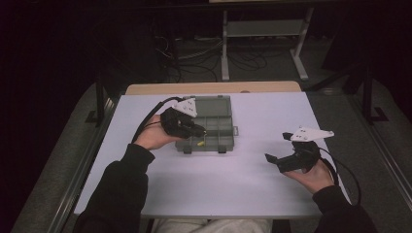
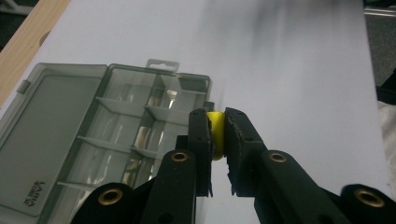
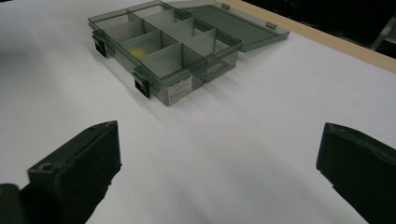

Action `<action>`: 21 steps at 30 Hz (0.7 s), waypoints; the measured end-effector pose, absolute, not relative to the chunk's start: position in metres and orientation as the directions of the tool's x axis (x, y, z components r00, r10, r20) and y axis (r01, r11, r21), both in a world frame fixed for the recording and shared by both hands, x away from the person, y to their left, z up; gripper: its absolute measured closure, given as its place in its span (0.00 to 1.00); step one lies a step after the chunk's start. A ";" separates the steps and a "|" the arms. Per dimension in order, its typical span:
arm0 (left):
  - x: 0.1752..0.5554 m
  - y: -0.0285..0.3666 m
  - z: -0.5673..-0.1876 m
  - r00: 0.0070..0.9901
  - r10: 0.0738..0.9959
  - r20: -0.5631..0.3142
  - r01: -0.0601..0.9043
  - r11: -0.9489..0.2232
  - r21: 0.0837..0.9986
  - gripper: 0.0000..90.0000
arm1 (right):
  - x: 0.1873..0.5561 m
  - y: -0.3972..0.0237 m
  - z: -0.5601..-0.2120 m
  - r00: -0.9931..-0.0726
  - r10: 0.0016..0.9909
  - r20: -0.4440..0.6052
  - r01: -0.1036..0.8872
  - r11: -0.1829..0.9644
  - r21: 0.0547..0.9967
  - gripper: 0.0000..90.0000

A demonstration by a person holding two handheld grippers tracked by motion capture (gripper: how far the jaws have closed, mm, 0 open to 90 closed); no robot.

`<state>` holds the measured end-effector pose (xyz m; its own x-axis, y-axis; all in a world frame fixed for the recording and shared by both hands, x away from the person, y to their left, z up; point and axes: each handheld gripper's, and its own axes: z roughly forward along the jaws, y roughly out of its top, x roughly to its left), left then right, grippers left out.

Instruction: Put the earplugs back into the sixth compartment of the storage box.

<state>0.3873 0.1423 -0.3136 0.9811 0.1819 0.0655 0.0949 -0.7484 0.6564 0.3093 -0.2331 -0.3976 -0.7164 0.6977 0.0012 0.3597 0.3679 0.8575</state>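
Smooth white table (image 1: 204, 184) with a wooden strip along its far edge. Clear grey plastic box (image 1: 216, 127) in the middle of the far half, a flat rectangle with its lid (image 2: 51, 140) folded open and lying flat on the far side. Thin plastic walls inside, cutting the box into small square compartments. Two dark clasps on the near wall. Small yellow piece (image 1: 199, 143) lying in a near-left compartment; other compartments look bare.

Left gripper (image 2: 216, 135) up over the near-left part of the box, black jaws pressed tight on a small yellow part (image 2: 215, 134), smooth and rounded, pinched between the rough dark pads.

Right gripper (image 1: 277, 148) low over the table on the right, well apart from the box, jaws spread wide with nothing between them. White three-cornered plate on top of each gripper.
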 end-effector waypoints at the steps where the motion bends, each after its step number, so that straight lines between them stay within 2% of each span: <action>1: 0.389 0.143 -0.314 0.980 0.190 0.064 0.102 -0.746 0.658 0.90 | 0.309 -0.233 -0.398 -0.716 0.698 0.001 0.360 0.368 0.857 0.00; 11: 0.409 0.145 -0.328 0.969 0.242 0.052 0.151 -0.743 0.652 0.90 | 0.309 -0.233 -0.398 -0.717 0.697 0.000 0.360 0.370 0.857 0.00; 21: 0.418 0.141 -0.349 0.968 0.250 0.032 0.176 -0.761 0.624 0.90 | 0.308 -0.233 -0.398 -0.715 0.699 -0.001 0.361 0.370 0.856 0.00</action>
<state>0.4183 0.1409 -0.3493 0.9677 0.2501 0.0323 0.1759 -0.7612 0.6242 0.3084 -0.2331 -0.3982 -0.7148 0.6993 -0.0006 0.3612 0.3699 0.8560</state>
